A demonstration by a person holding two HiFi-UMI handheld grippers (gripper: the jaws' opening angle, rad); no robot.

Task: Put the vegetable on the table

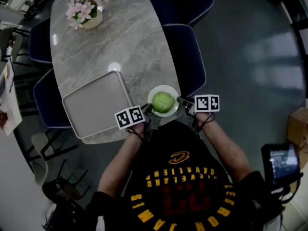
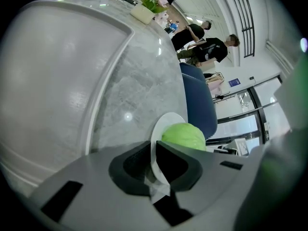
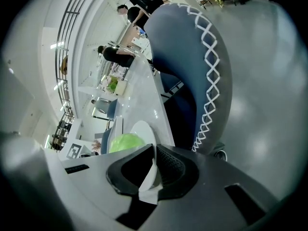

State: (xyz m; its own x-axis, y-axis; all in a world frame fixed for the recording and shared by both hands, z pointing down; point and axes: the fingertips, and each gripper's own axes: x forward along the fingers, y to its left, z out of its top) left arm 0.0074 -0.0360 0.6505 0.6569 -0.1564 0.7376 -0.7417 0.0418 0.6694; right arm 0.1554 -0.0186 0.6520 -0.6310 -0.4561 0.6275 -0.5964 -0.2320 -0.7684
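Observation:
A green cabbage (image 1: 162,101) sits on a white plate (image 1: 152,95) over the near end of the marble table (image 1: 120,37). My left gripper (image 1: 147,110) is shut on the plate's left rim, and my right gripper (image 1: 184,102) is shut on its right rim. In the left gripper view the plate (image 2: 159,134) runs edge-on between the dark pads (image 2: 129,166), with the cabbage (image 2: 185,135) just beyond. The right gripper view shows the same from the other side: plate (image 3: 142,131) pinched by the pads (image 3: 177,167), cabbage (image 3: 124,142) to the left.
A grey tray (image 1: 96,104) lies on the table left of the plate. A pot of pink flowers (image 1: 85,11) stands at the far end. Dark blue chairs (image 1: 187,57) line both sides. People stand in the background of both gripper views.

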